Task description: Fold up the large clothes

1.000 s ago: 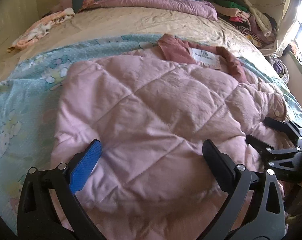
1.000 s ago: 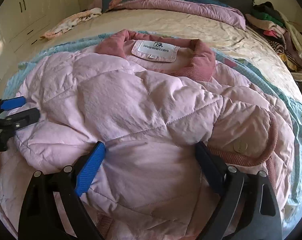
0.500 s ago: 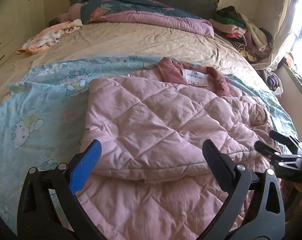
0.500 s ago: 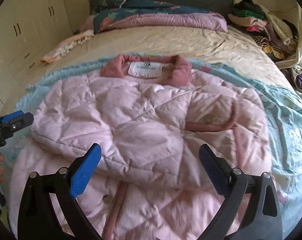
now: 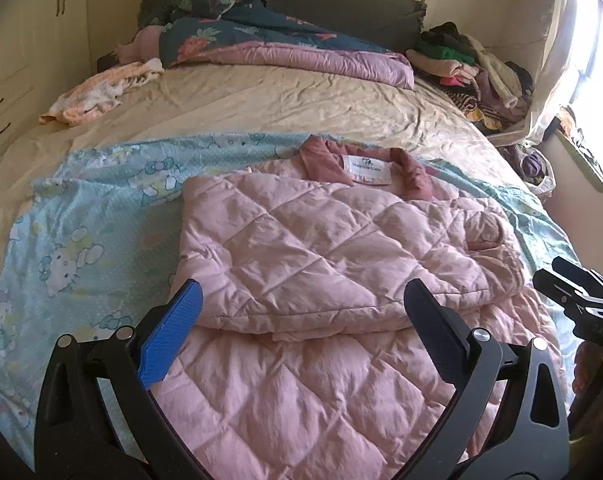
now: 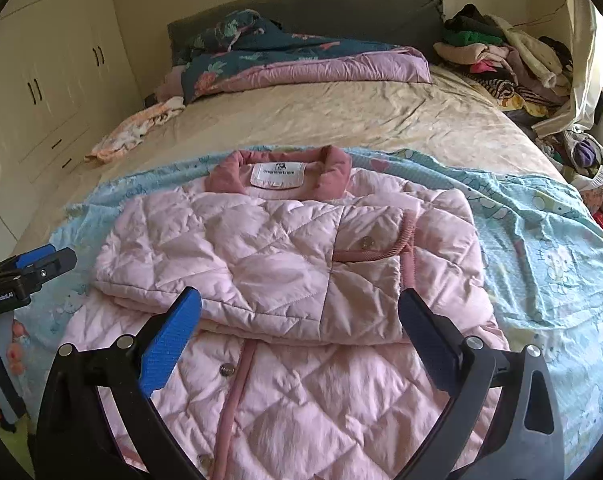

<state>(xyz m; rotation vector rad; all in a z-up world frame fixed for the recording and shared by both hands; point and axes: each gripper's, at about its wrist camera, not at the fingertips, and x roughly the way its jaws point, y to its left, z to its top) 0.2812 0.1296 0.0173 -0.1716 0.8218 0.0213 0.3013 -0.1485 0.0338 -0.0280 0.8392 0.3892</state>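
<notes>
Pink quilted jacket (image 6: 285, 280) lies on a light blue cartoon-print sheet (image 6: 541, 248) spread over the near half of the bed (image 6: 361, 120). Collar (image 6: 277, 170) with its white label faces the headboard. Both sleeves are folded across the chest; one dark pink ribbed cuff (image 6: 405, 236) rests on top at the jacket's right side. The lower body of the garment, with its snap placket (image 6: 237, 376), lies flat and unfolded toward the cameras.

Left gripper (image 5: 301, 328): jaws spread wide, nothing between them, held above the lower hem area without touching fabric. Right gripper (image 6: 299, 336): jaws likewise spread wide and empty, above the placket. In the left wrist view the right gripper shows at the frame's right edge, just off the jacket's side; whether it touches the sheet cannot be determined from that angle.

Elsewhere: a dark floral quilt (image 6: 285, 60) bunched at the head of the bed, a pile of mixed clothes (image 6: 501, 56) by the window side, and a peach patterned cloth (image 6: 137, 132) near the cream wardrobe (image 6: 53, 80).
</notes>
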